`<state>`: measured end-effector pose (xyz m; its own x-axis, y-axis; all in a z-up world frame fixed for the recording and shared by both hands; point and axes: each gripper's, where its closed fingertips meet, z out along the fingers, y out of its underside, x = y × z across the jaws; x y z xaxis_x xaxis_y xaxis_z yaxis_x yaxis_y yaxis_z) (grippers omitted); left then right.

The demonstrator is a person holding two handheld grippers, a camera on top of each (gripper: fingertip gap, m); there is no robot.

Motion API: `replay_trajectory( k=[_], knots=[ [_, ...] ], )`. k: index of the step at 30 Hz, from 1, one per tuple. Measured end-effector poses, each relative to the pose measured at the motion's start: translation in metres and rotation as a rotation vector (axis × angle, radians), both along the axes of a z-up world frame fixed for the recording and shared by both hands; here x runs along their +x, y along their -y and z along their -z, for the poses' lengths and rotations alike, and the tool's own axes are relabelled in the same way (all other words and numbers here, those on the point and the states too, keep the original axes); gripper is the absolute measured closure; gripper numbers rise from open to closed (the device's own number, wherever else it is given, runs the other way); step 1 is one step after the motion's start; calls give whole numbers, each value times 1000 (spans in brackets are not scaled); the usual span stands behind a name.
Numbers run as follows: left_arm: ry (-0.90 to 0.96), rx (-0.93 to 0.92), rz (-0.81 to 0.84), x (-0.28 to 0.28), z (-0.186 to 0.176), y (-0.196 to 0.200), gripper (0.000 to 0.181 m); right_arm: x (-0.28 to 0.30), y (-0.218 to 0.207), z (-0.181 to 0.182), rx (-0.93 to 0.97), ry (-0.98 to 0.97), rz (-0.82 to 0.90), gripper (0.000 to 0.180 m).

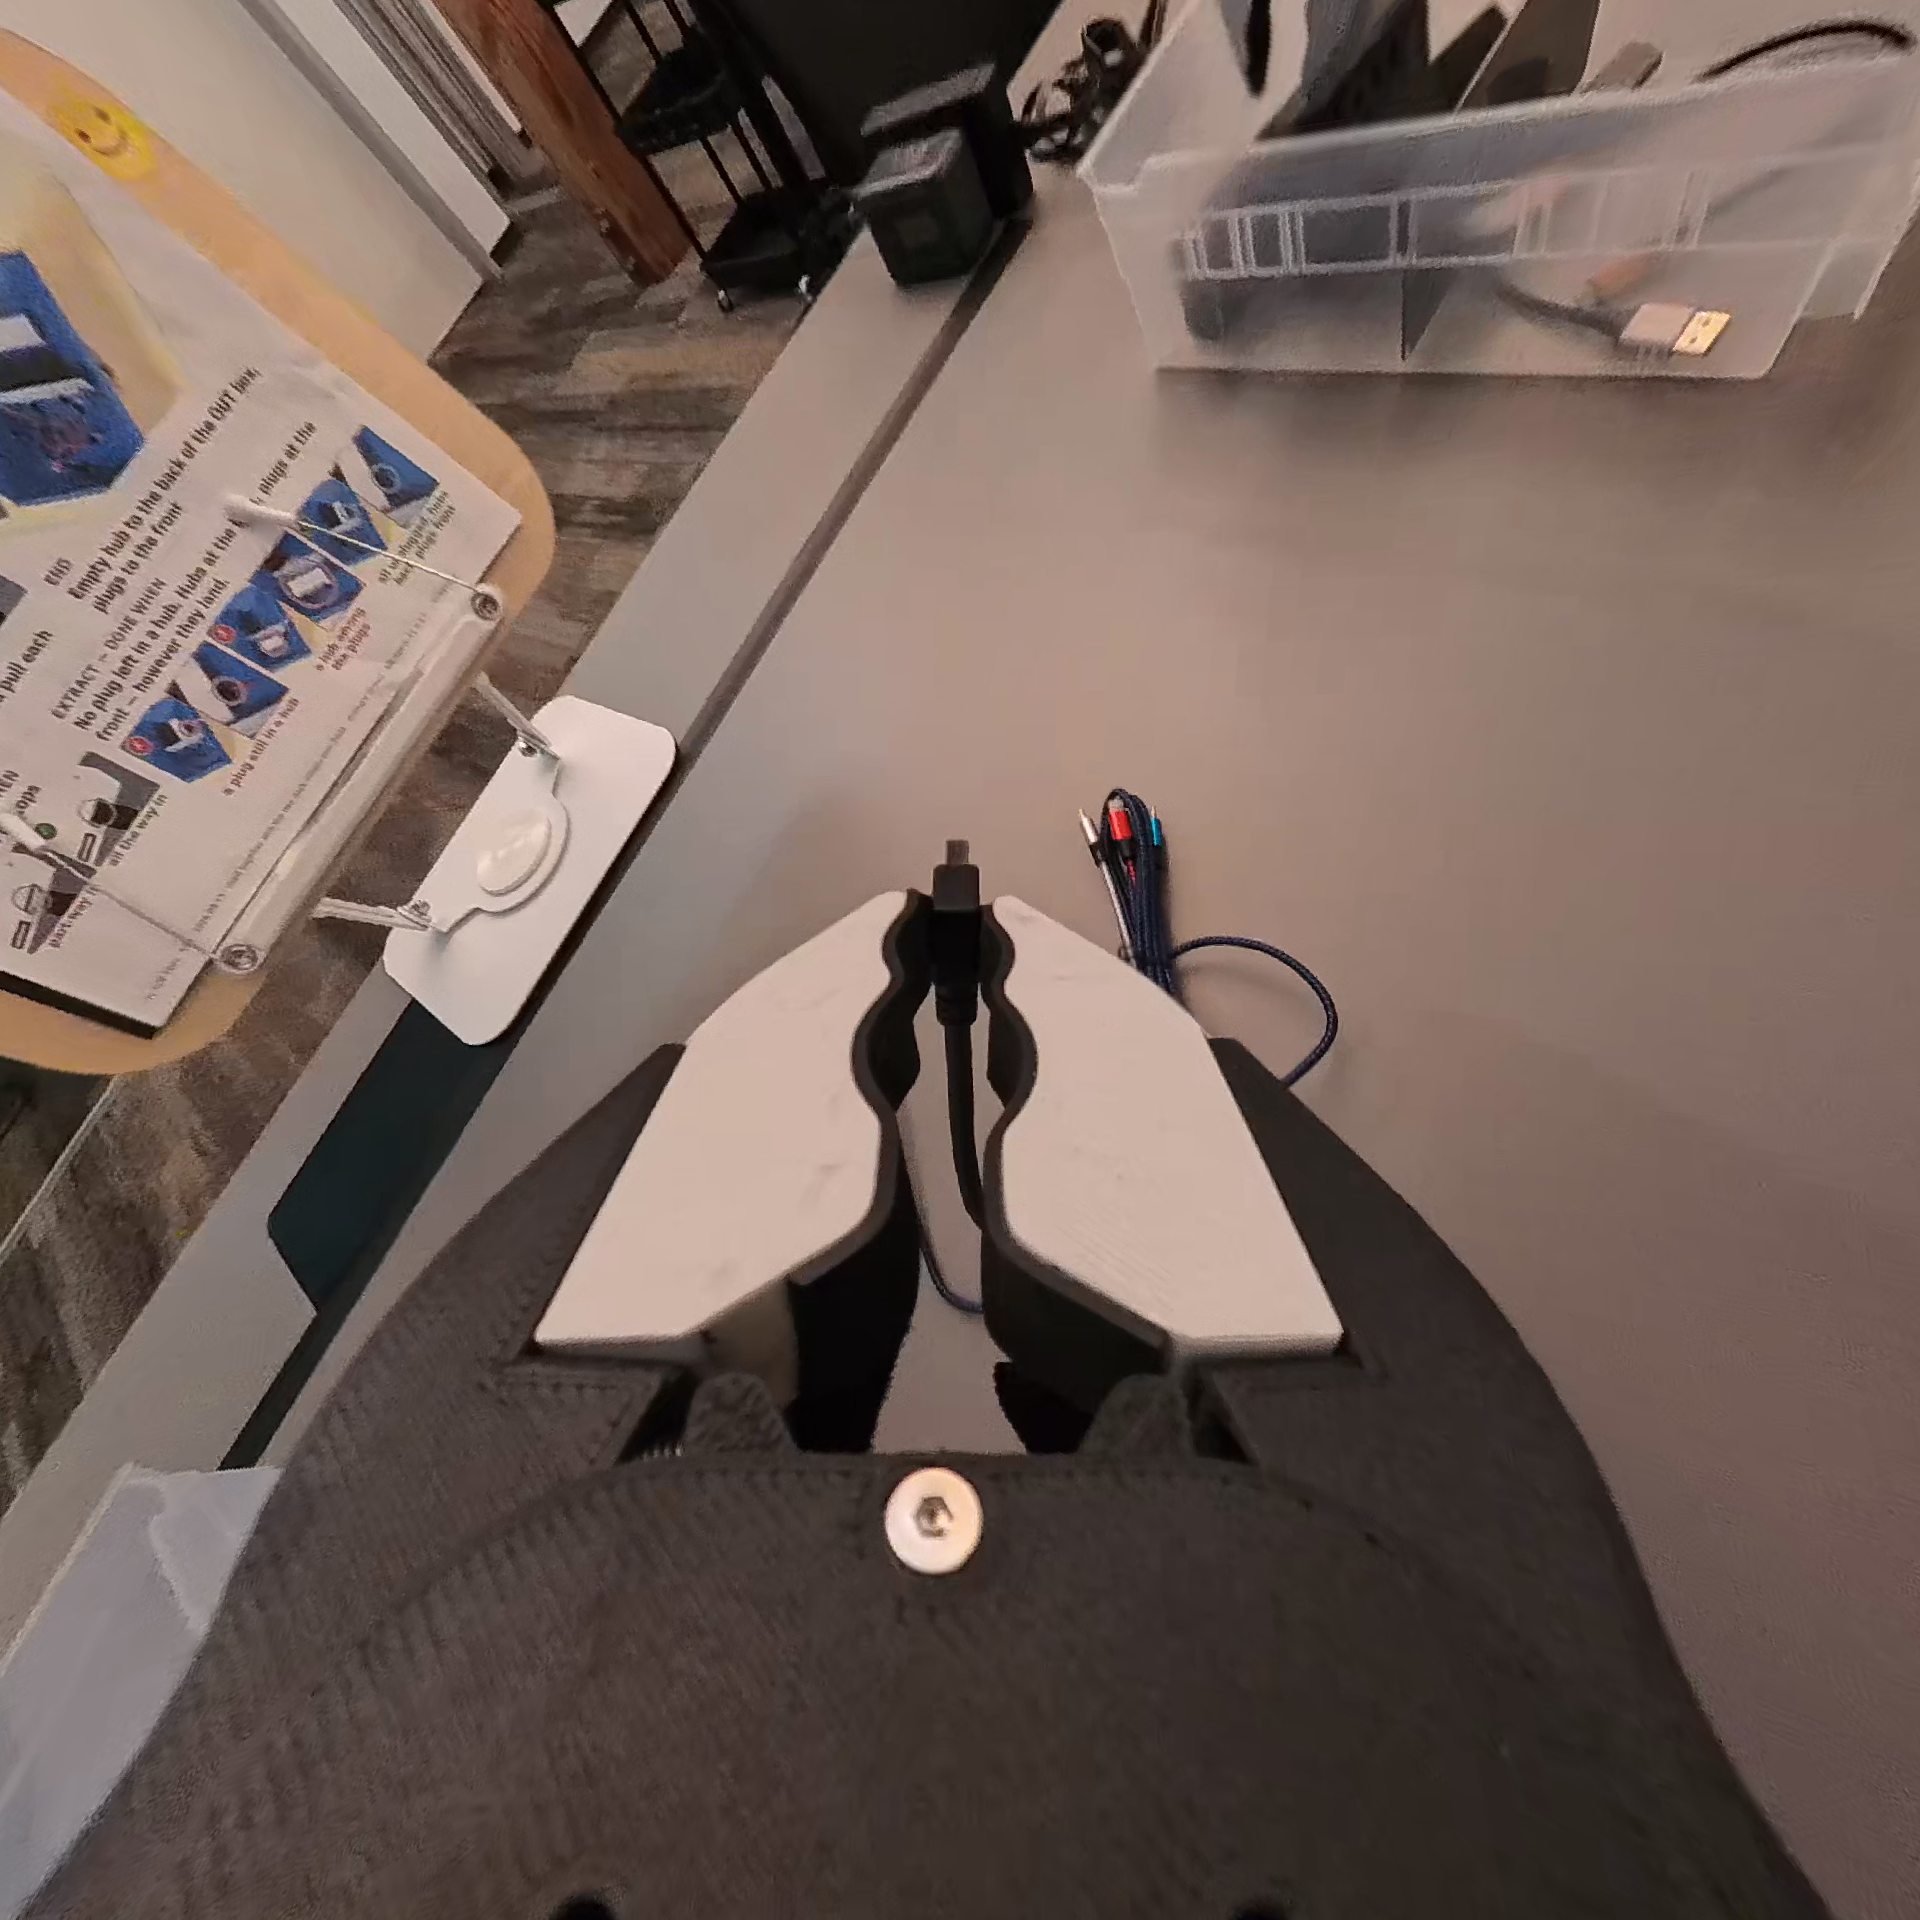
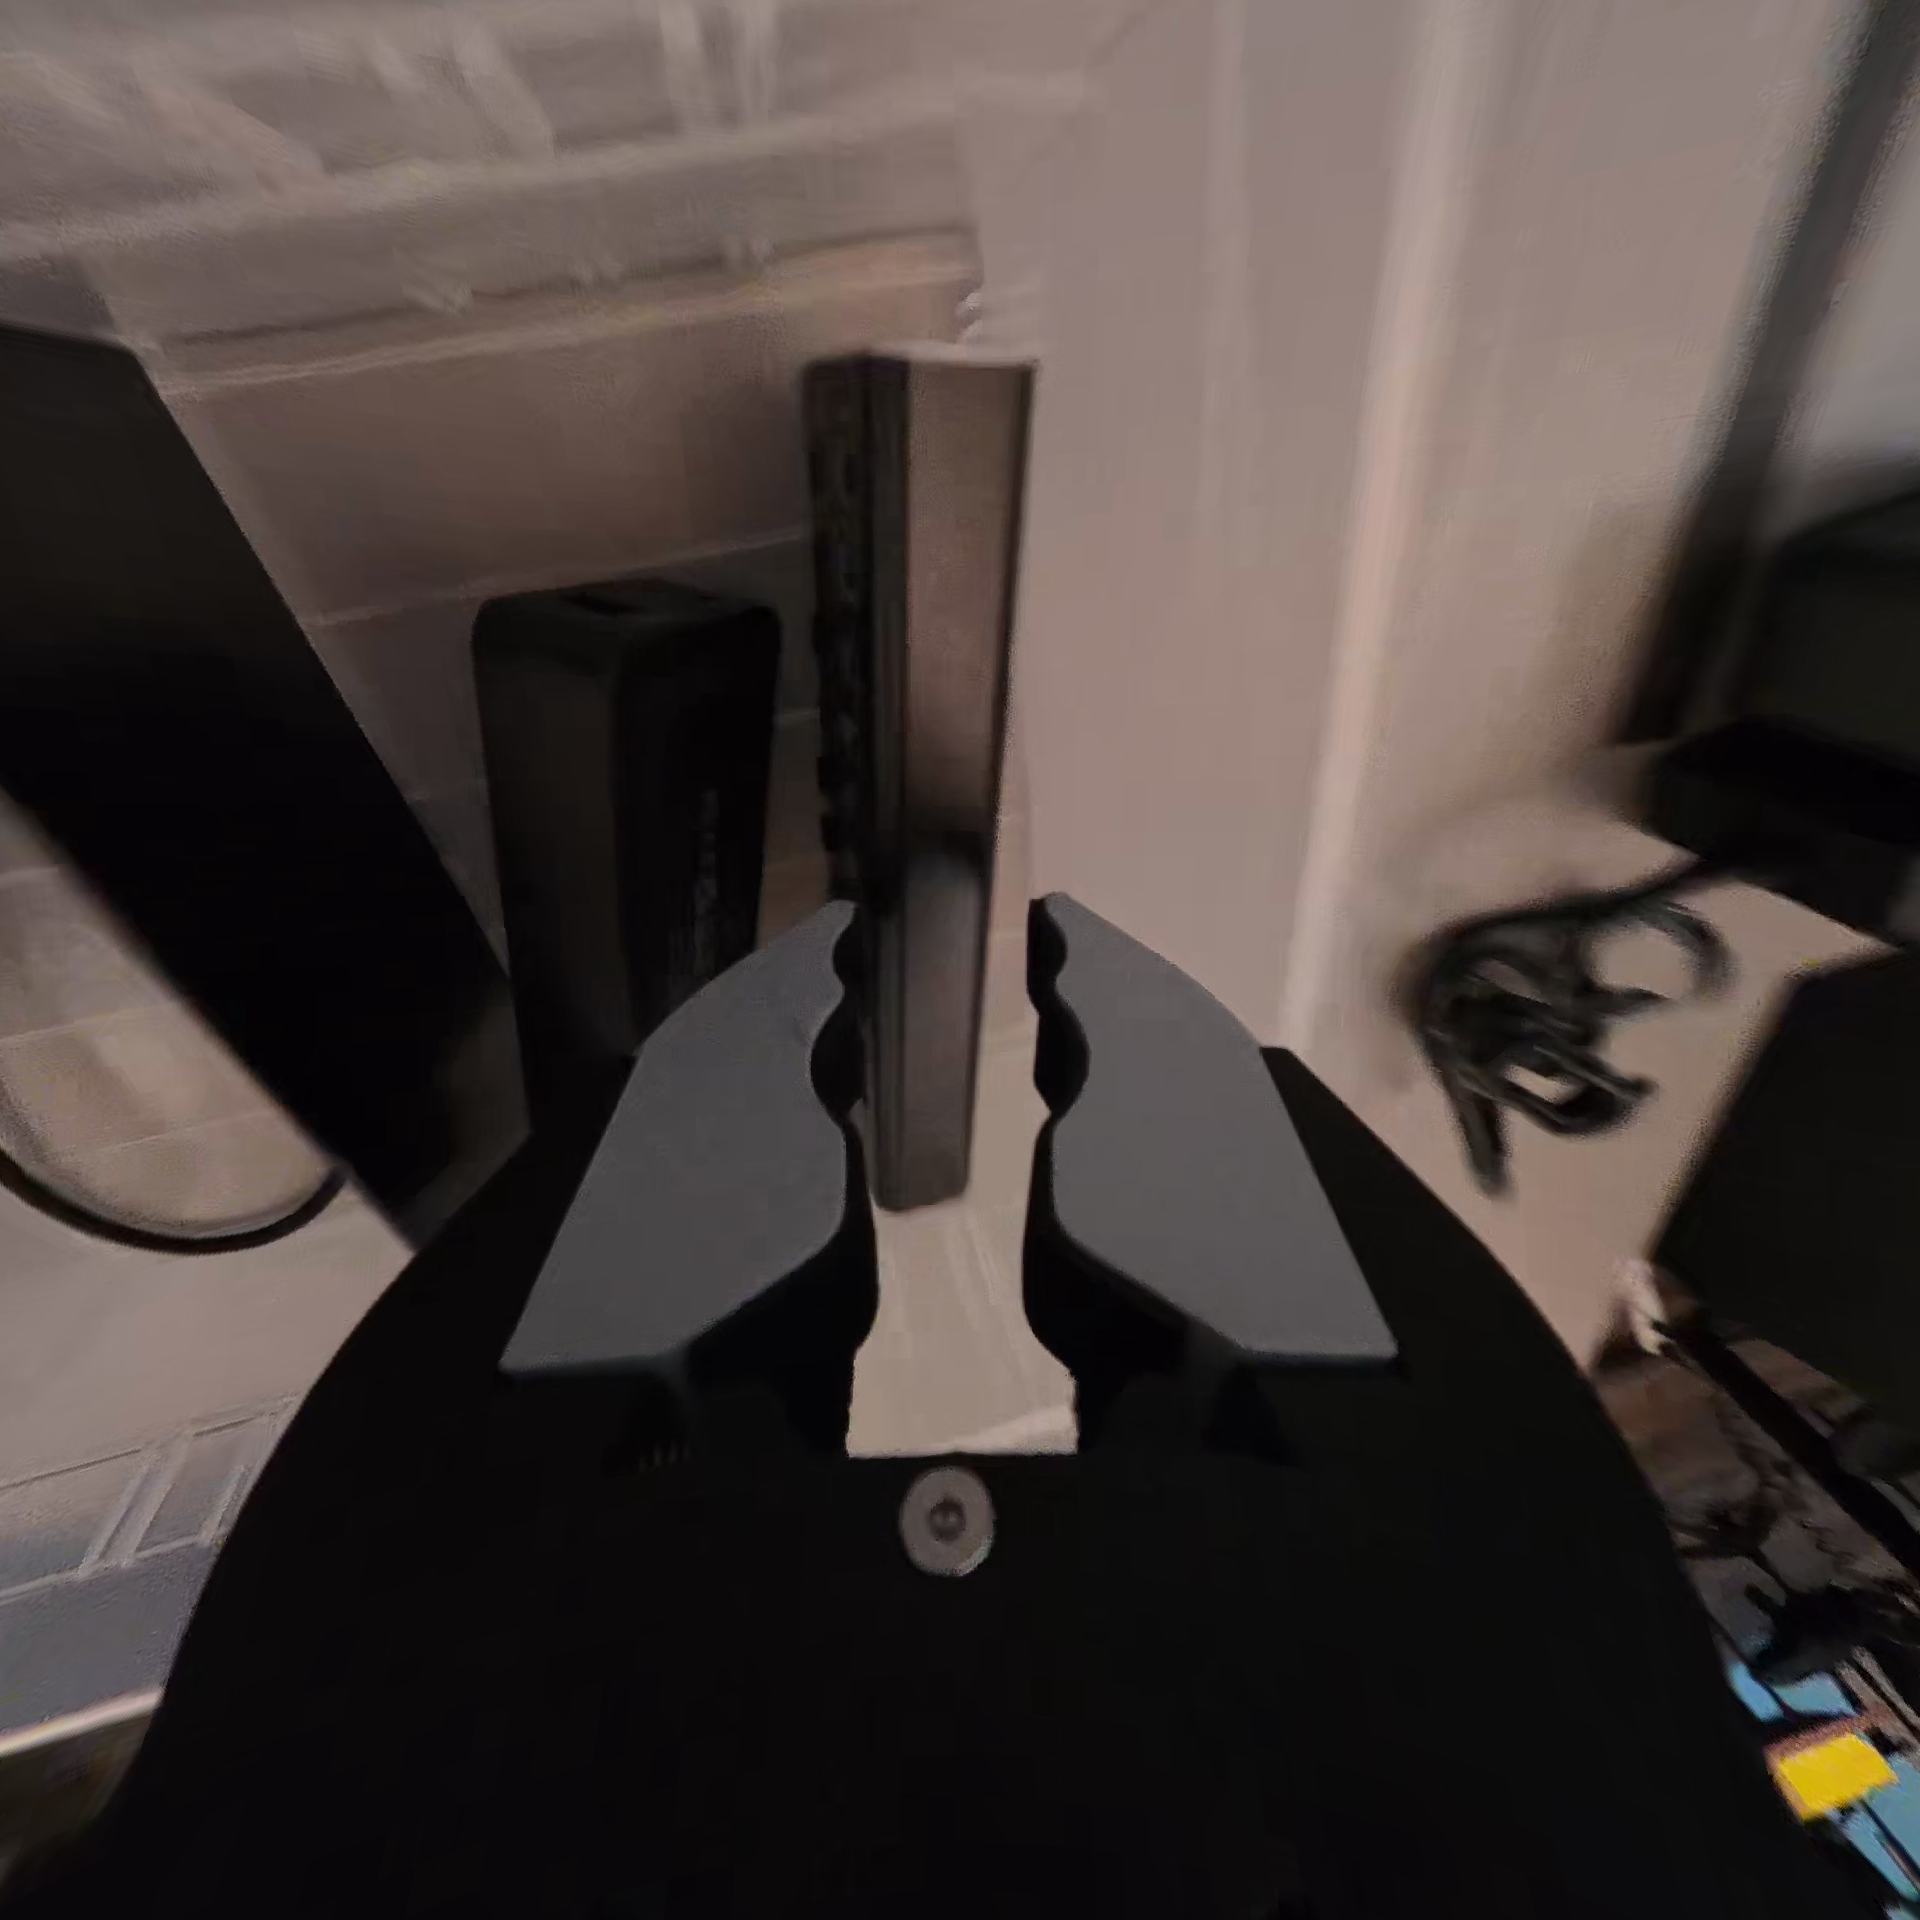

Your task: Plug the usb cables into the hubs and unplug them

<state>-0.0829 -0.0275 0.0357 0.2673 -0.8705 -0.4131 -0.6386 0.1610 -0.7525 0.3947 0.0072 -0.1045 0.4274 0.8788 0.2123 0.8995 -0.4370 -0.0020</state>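
My left gripper (image 1: 948, 906) is shut on a black USB cable (image 1: 954, 997) just behind its small plug, which sticks out past the fingertips above the grey table (image 1: 1455, 727). A bundle of blue braided cables (image 1: 1138, 883) with red and blue plugs lies on the table to the right of the fingertips. My right gripper (image 2: 943, 914) is open, its jaws on either side of a slim grey hub (image 2: 940, 779) that stands on end. The left finger touches the hub's edge and a gap shows at the right finger. A black hub (image 2: 623, 810) stands to its left.
A clear plastic bin (image 1: 1507, 239) at the far right of the table holds hubs and a silver USB plug (image 1: 1678, 332). An instruction sheet on a stand (image 1: 239, 665) is off the table's left edge. A tangle of black cable (image 2: 1538, 1029) lies right of the right gripper. About 50 centimeters separates my left fingertips from my right.
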Motion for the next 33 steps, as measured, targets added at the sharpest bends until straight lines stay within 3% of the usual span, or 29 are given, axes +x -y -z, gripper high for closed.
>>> replay_trajectory(
  k=[1, 4, 7, 9, 11, 15, 21, 24, 26, 27, 29, 32, 33],
  knots=[
    [21, -9, 9, 0, -6, 0, 174, -4, -5, -23, 90, -7, -3, 151],
    [121, -45, 65, 4, -30, 6, 174, -57, -16, -113, 454, -137, -48, 148],
    [222, -71, 128, 14, -57, 11, 174, -190, 1, -203, 755, -645, -151, 146],
    [278, -99, 189, 25, -73, 19, 174, -285, 38, -238, 718, -1080, -247, 147],
    [309, -110, 237, 36, -85, 28, 174, -359, 69, -239, 565, -1303, -350, 149],
    [311, -80, 285, 44, -102, 47, 174, -439, 75, -200, 406, -1262, -402, 148],
    [370, -84, 321, 35, -117, 67, 174, -479, 77, -196, 363, -1311, -412, 151],
    [396, -73, 319, 29, -121, 69, 174, -489, 86, -196, 319, -1324, -468, 175],
    [441, -69, 316, 24, -126, 70, 174, -489, 87, -198, 329, -1328, -471, 175],
    [474, -56, 293, 20, -129, 68, 169, -486, 86, -199, 334, -1317, -450, 175],
    [492, -60, 237, 6, -128, 62, 137, -464, 85, -203, 343, -1277, -403, 175],
    [382, -128, 199, -21, -94, 58, 135, -377, 79, -213, 429, -1108, -306, 175],
    [330, -141, 181, -30, -76, 56, 136, -336, 83, -205, 367, -1016, -261, 175]
  ],
)
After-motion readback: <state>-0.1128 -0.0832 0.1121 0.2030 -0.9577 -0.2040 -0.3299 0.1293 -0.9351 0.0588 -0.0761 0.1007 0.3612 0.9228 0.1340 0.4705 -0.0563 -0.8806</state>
